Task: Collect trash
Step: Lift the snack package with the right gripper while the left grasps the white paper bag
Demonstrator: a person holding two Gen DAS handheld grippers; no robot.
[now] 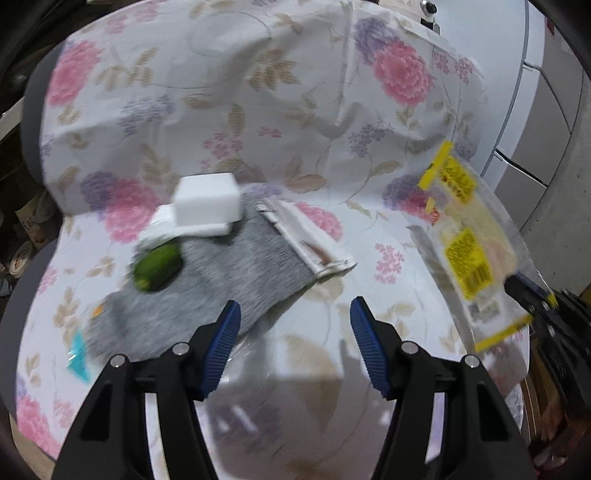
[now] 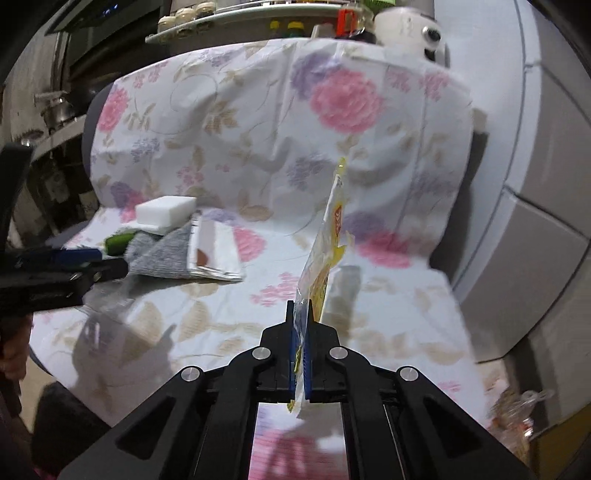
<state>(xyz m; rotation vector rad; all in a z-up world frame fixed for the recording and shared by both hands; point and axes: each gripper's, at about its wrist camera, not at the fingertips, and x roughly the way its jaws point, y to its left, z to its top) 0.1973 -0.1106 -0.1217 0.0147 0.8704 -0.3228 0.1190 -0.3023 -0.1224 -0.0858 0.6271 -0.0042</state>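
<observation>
A clear plastic wrapper with yellow labels (image 1: 465,251) (image 2: 328,236) stands edge-up over the seat, and my right gripper (image 2: 300,306) (image 1: 532,299) is shut on its lower end. My left gripper (image 1: 295,310) (image 2: 92,264) hovers open above the floral seat cover (image 1: 221,92), nothing between its fingers. Ahead of it lie a grey cloth (image 1: 229,277) (image 2: 162,254), a torn white paper packet (image 1: 306,236) (image 2: 212,251), a green rounded item (image 1: 159,267) (image 2: 118,242) and a white foam block (image 1: 207,203) (image 2: 166,210). A teal scrap (image 1: 79,354) lies at the seat's left.
A white cabinet or appliance (image 2: 535,184) (image 1: 535,92) stands close on the right of the seat. A shelf with jars (image 2: 192,14) runs behind the backrest. A crumpled clear bag (image 2: 517,410) sits low at the right. A person's hand (image 2: 11,354) shows at the left edge.
</observation>
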